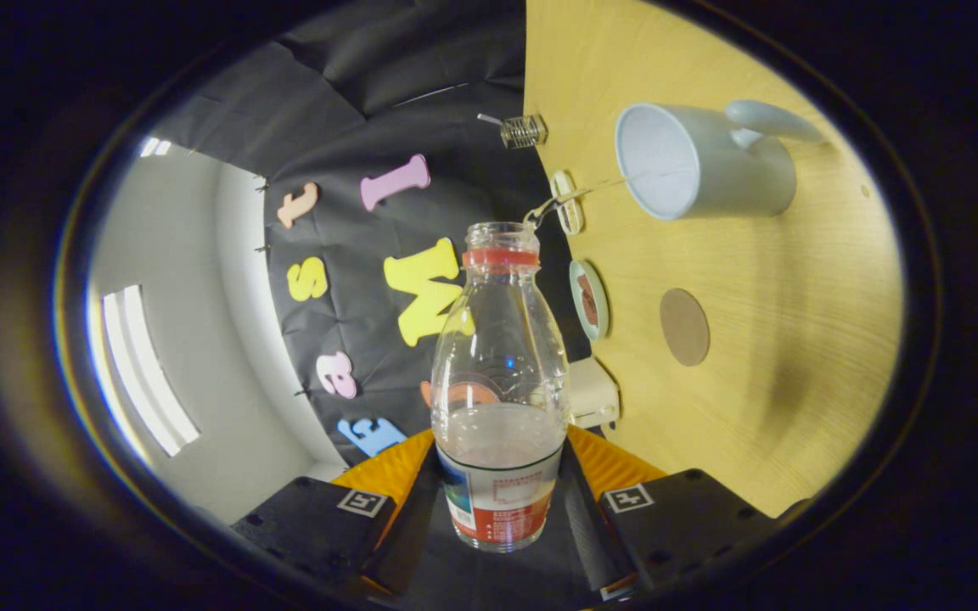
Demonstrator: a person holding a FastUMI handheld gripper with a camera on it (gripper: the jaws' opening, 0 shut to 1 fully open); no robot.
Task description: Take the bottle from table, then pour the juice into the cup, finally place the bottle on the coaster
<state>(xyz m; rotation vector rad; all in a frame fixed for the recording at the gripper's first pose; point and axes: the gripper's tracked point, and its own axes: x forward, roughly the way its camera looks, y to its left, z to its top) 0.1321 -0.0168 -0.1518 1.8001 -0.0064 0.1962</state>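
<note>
My hand-held gripper [499, 501] is pinching the bottle [499, 399] by its lower body, both fingers pressed against its sides at the labelled part. The whole view is rolled over, so the wooden table [795, 407] stands like a wall beside the bottle, which means I have the bottle tipped well over toward the table. The bottle is clear plastic with a red ring around its neck and no cap on its mouth; a pale, cloudy juice fills roughly the bottom third, above the label. From the open mouth a thin stream of juice [578, 193] runs across to the cup [710, 165], a pale mug with a handle on its far side, and meets the inside of the cup near its rim. The cup sits on the table well beyond my fingers. Nearer than the cup, a round brown coaster [683, 327] lies flat on the table with nothing on it, apart from both cup and bottle. Along the table's edge by the booth wall there is a small round dish [588, 299] with something dark in it, a pale ring-shaped thing [566, 202] just behind the stream, a little ribbed glass jar [525, 131] farther off, and a cream-coloured box [595, 392] close to the bottle's shoulder.
</note>
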